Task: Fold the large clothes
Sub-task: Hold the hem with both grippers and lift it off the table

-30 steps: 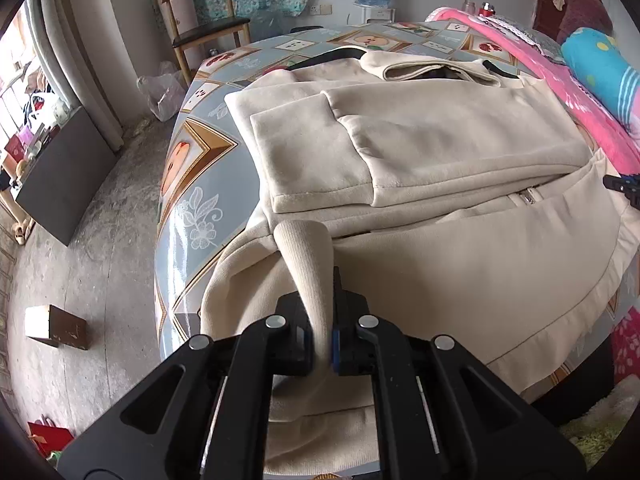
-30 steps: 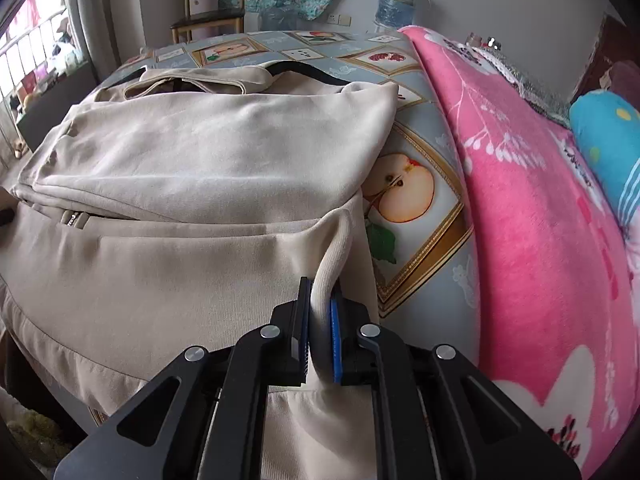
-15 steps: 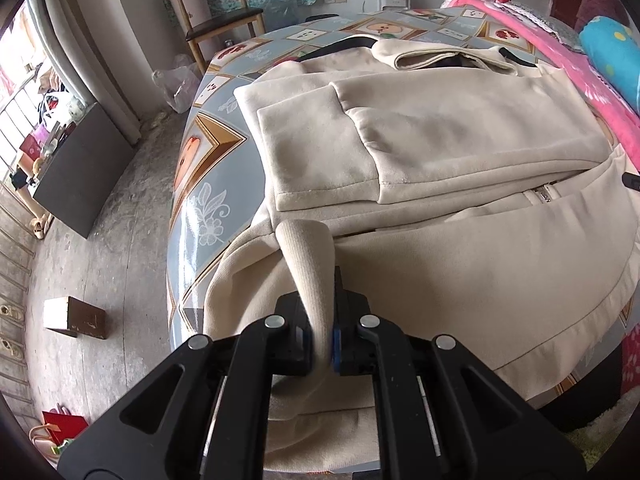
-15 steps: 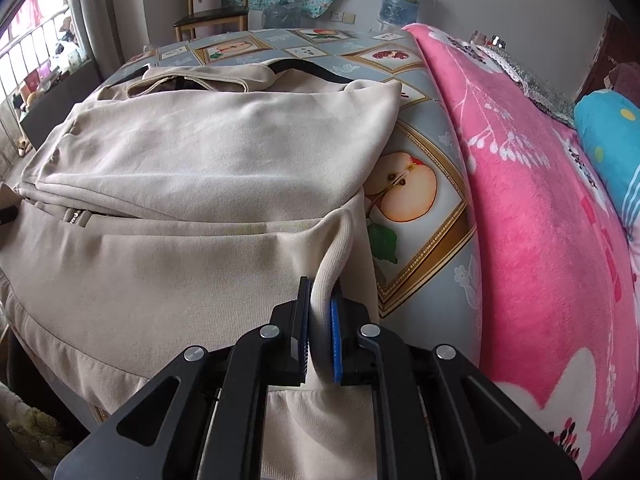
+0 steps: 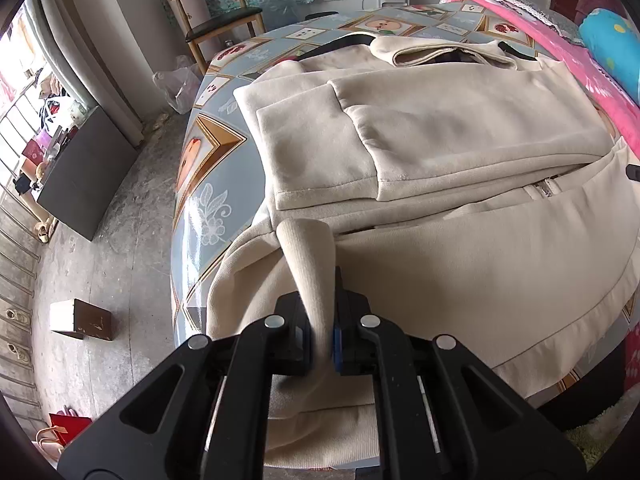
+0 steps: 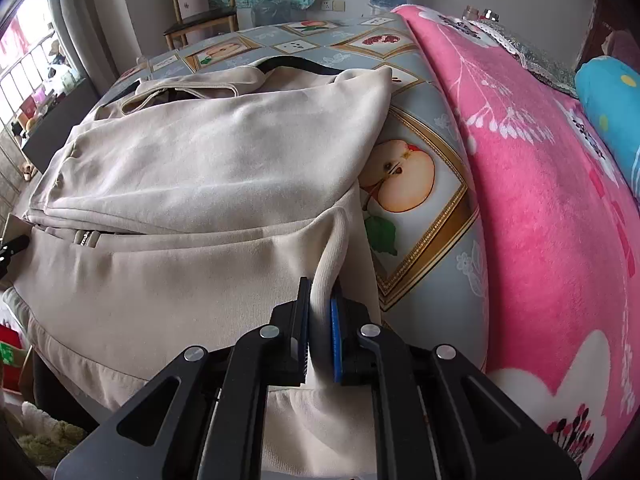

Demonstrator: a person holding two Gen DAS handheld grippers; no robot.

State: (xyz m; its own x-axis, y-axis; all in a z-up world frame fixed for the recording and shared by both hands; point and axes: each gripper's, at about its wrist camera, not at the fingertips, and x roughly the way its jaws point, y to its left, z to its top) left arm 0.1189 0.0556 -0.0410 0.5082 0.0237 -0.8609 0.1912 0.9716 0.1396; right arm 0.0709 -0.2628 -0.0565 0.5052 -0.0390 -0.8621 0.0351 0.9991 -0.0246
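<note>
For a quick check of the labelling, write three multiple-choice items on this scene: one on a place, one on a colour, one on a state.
1. Where does the beige garment lie?
A. on the floor
B. on the patterned tablecloth
C. on the wooden chair

2. What colour is the blanket beside the tablecloth?
A. pink
B. green
C. grey

3. What is the state of the left gripper and the right gripper?
A. both open
B. only the right one grips
C. each is shut on a pinch of the garment

Answers:
1 B, the cloth spreads over the fruit-print cover.
2 A, pink with white flowers.
3 C, beige fabric is clamped between both pairs of pads.
</note>
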